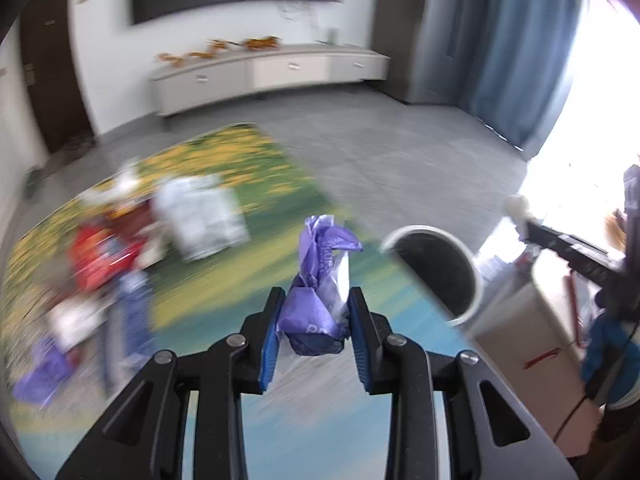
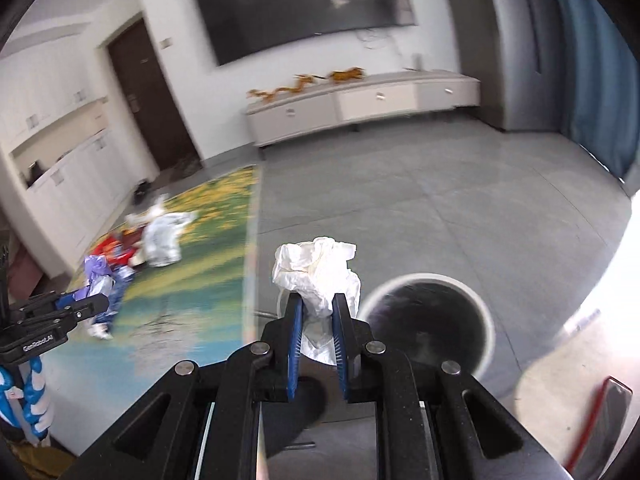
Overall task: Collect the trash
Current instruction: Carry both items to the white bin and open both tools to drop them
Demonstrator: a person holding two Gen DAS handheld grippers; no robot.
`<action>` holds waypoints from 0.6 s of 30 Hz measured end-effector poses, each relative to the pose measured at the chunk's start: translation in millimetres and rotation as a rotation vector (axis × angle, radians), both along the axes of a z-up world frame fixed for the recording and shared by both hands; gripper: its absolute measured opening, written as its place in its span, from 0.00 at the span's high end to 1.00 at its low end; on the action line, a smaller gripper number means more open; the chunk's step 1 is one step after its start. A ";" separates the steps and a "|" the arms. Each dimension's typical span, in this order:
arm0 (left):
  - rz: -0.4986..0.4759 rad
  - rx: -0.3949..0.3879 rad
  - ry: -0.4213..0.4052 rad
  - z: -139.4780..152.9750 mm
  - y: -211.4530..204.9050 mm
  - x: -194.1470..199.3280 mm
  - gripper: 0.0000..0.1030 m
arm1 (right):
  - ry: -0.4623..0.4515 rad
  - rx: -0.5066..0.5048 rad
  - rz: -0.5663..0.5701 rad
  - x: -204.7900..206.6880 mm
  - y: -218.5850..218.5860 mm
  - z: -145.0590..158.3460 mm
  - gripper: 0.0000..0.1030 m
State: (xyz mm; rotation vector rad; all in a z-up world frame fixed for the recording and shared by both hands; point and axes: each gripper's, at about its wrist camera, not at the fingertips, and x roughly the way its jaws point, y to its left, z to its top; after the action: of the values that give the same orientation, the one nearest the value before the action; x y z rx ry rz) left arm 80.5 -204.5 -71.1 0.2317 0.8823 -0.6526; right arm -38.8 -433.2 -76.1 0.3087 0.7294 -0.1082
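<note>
Both tongs are loaded right now. The left tongs [image 1: 316,322] are clamped on a crumpled purple wrapper [image 1: 320,280], blue pads squeezing it from both sides, most of it sticking up past the tips. The right tongs [image 2: 316,320] are pinched narrow on a wad of white tissue [image 2: 316,272], which balloons out above the pads.

The bin [image 2: 430,320] is a round white-rimmed can with a dark inside, standing on the grey tile floor [image 2: 400,208] just off the edge of the colourful mat [image 1: 224,160]. In the right wrist view it sits just right of the tissue; in the left wrist view the same bin [image 1: 436,272] is right of the purple wrapper, with the mat's long straight edge cutting across in front of it.

The rest of the trash pile [image 1: 120,248] is still out on the mat: a white crumpled bag, red packaging, some purple and blue bits, all pretty blurred.

Room-wise, there's a big open stretch of floor between the mat edge and the low white cabinet [image 2: 360,104] along the far wall. The tight side is to the right of the bin, where a cardboard box [image 1: 532,344] stands close beside it, and blue curtains [image 1: 516,60] hang beyond.
</note>
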 end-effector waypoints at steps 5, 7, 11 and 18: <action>-0.123 -0.011 0.060 -5.8 -85.6 13.8 0.70 | 0.058 -0.002 -0.065 12.5 -36.8 -16.2 0.84; -0.161 -0.015 0.084 -9.6 -116.1 17.5 0.70 | 0.089 -0.005 -0.078 23.2 -48.3 -23.6 0.84; -0.216 -0.022 0.152 -24.8 -165.8 30.3 0.70 | 0.160 -0.008 -0.106 44.5 -67.5 -44.2 0.84; -0.231 -0.046 0.240 -46.8 -211.0 52.4 0.50 | 0.261 0.010 -0.180 63.1 -99.0 -83.6 0.70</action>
State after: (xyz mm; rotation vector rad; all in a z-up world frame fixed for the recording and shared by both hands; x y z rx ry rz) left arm 132.9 -415.5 -117.9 0.2183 1.0787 -0.9283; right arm 24.3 -532.2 -159.7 0.3739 0.9600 -0.3200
